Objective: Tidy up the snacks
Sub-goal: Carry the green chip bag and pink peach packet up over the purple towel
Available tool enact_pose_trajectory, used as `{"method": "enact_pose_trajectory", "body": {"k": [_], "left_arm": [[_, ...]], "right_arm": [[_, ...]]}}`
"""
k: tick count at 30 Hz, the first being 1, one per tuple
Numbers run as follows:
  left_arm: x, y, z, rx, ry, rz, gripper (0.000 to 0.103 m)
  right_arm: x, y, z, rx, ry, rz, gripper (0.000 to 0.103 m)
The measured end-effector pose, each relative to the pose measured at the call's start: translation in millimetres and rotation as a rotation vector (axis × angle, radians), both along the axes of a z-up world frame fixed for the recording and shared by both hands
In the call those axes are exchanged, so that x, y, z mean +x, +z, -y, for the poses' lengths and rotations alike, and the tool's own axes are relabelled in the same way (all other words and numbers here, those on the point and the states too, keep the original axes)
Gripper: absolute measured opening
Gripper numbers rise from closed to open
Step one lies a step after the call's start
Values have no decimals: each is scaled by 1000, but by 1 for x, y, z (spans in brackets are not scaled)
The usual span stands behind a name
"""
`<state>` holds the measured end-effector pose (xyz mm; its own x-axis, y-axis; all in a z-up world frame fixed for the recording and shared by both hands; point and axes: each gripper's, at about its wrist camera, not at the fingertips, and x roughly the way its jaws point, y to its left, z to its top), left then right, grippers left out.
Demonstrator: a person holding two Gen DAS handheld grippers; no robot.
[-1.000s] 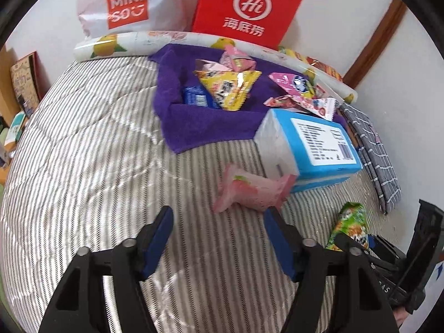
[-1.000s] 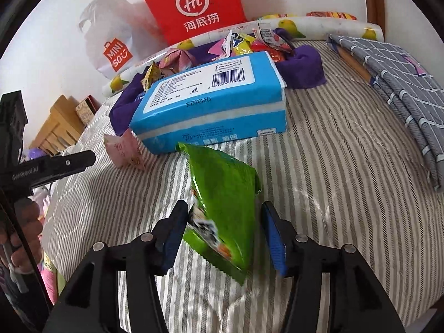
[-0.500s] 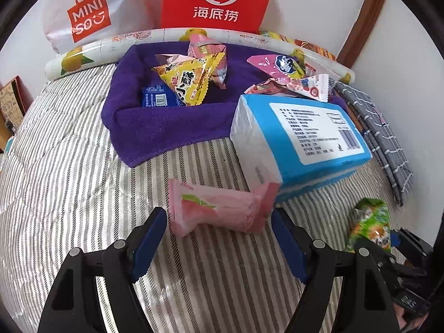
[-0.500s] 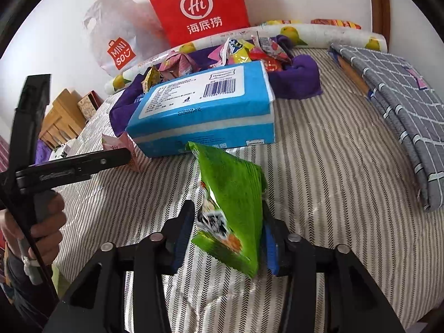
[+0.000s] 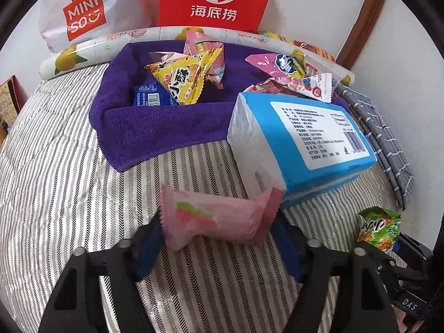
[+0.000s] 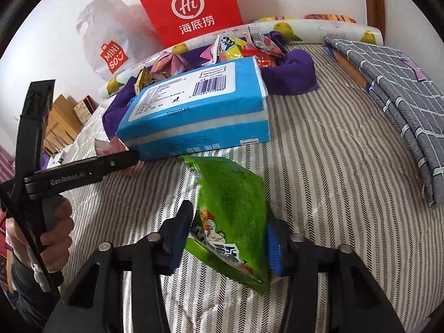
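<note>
Two snack packets are being dealt with at once, one at each claw. Nearest the right wrist camera, the green packet [image 6: 230,216] is gripped between the blue pads of the right claw [image 6: 226,238], closed on its lower half so that it stands tilted above the striped bed cover [image 6: 333,166]. At the left claw [image 5: 216,238], the pink packet [image 5: 219,217] is bracketed by spread jaws; the pads are seen at its two ends, and whether they already press on it cannot be told, though the claw is judged open. The pick-up step is therefore taken to be in hand: one packet is secured, the other is about to be. Closing on the pink packet's crimped ends is called for next, with care that the soft wrapper is not squeezed out sideways, followed by a carry forward.

Just beyond the pink packet and touching its far end, a blue tissue pack [image 5: 302,149] is laid on the bed. Behind it, a purple towel [image 5: 155,127] is shaped into a shallow tray; a yellow triangular packet [image 5: 186,77], a dark blue packet [image 5: 147,97] and several pink and red ones are held in it. Farthest back, a red paper bag [image 5: 216,0] and a white plastic bag [image 5: 83,14] are propped against the wall.
</note>
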<state>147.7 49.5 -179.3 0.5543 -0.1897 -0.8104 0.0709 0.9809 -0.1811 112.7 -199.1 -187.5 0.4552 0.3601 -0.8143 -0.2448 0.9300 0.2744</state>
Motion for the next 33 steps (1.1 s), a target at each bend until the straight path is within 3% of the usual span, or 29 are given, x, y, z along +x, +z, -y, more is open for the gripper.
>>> {"method": "enact_pose_trajectory", "body": {"k": [8, 33], "left_arm": [[-14, 12, -12, -45, 9, 31, 50], [-54, 94, 1, -89, -39, 147, 49]], "right_arm": [[-10, 17, -3, -2, 19, 43, 42], [-22, 104, -17, -48, 35, 206, 42]]}}
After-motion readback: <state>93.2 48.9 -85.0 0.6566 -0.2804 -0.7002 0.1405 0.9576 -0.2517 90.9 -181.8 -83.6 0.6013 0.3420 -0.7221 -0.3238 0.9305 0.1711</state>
